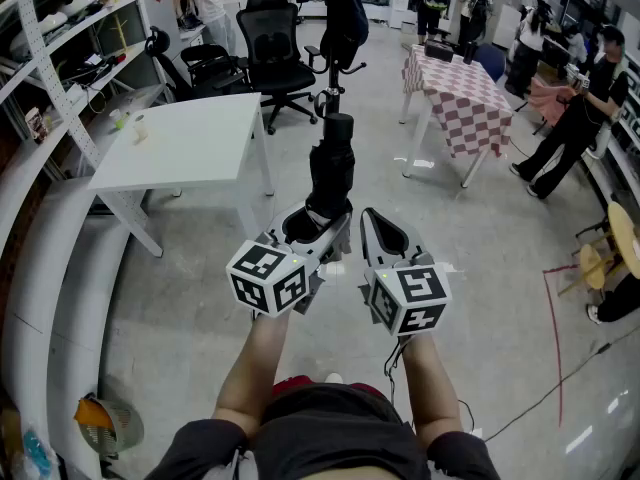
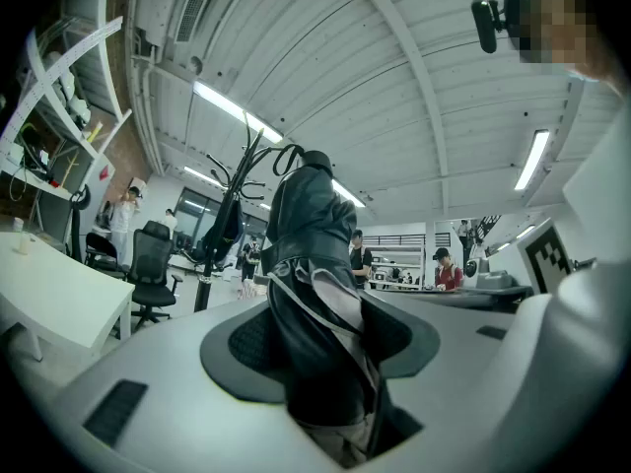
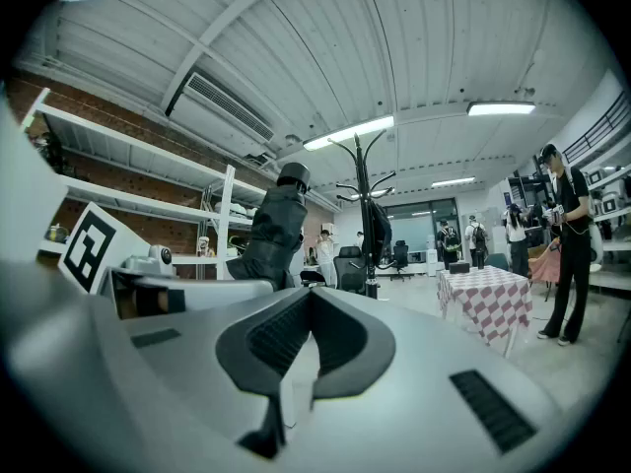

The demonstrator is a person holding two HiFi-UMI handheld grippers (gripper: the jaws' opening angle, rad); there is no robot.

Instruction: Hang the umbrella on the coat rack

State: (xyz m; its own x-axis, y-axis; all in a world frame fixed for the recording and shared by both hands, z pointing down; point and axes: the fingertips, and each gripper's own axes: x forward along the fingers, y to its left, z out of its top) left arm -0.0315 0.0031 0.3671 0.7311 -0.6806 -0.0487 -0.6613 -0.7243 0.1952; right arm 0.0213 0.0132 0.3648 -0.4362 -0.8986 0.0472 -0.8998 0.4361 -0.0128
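Note:
A folded black umbrella (image 1: 331, 168) stands out level from my left gripper (image 1: 315, 230), whose jaws are shut on its lower part. In the left gripper view the umbrella (image 2: 315, 294) fills the gap between the pads of the left gripper (image 2: 325, 358). Its end points toward the black coat rack (image 1: 335, 28), which stands further off with a dark garment hanging on it. The rack also shows as the coat rack (image 2: 235, 200) and the coat rack (image 3: 363, 205). My right gripper (image 1: 386, 236) is beside the left one, shut and holding nothing. Its pads meet at the tips of the right gripper (image 3: 311, 299), with the umbrella (image 3: 271, 230) to its left.
A white table (image 1: 190, 143) stands to the left, and metal shelving (image 1: 60, 58) runs along the left wall. Black office chairs (image 1: 275, 53) sit behind the table. A checkered table (image 1: 465, 98) is to the right of the rack, with a person (image 1: 580, 108) beyond it.

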